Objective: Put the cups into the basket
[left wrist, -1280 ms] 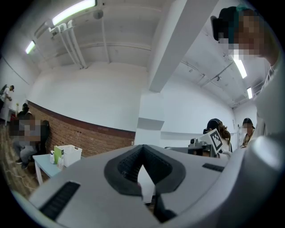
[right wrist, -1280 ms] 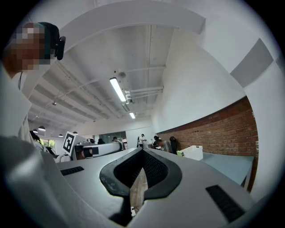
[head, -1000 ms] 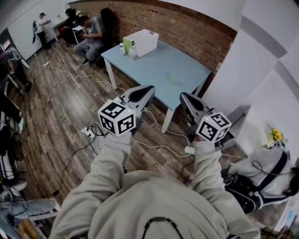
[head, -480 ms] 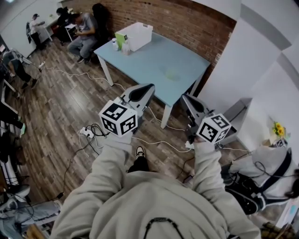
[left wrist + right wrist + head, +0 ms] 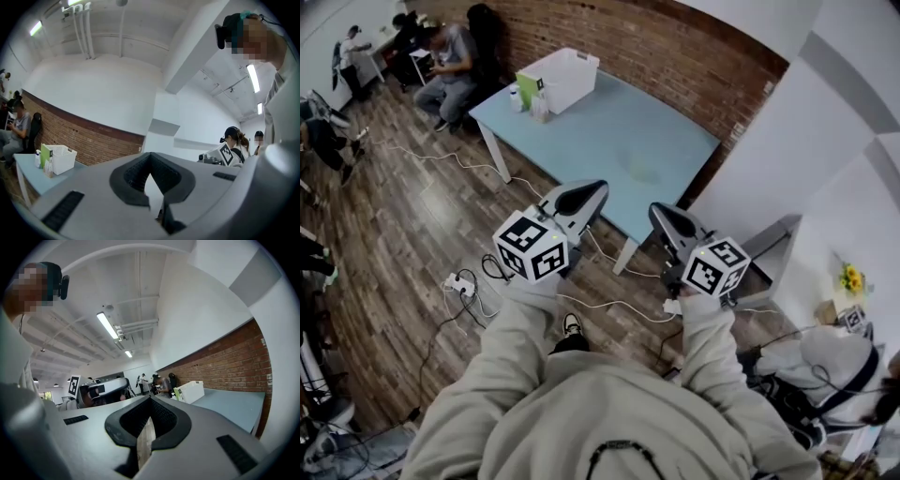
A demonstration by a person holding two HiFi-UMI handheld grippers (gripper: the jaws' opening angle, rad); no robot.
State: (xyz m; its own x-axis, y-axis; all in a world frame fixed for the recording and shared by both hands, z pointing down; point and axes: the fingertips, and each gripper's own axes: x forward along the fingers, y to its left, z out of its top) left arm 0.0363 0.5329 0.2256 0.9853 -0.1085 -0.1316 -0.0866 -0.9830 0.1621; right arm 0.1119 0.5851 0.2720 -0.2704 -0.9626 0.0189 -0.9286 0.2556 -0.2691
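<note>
White lattice-walled basket (image 5: pixel 572 86) (boxy) sits on smooth pale-blue table (image 5: pixel 614 141).

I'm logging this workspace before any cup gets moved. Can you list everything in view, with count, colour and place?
table: one, light blue, by the brick wall
basket: one, white, far end of the table
card: one, green, beside the basket
small containers: at least two, pale, on the table by the card; too small to tell whether they are cups
power strip: one, white, on the wooden floor among cables
flowers: one bunch, yellow, far right
seated people: at least two, far left of the room
left hand-held gripper: one, grey, shut, empty, short of the table
right hand-held gripper: one, grey, shut, empty, short of the table
</note>
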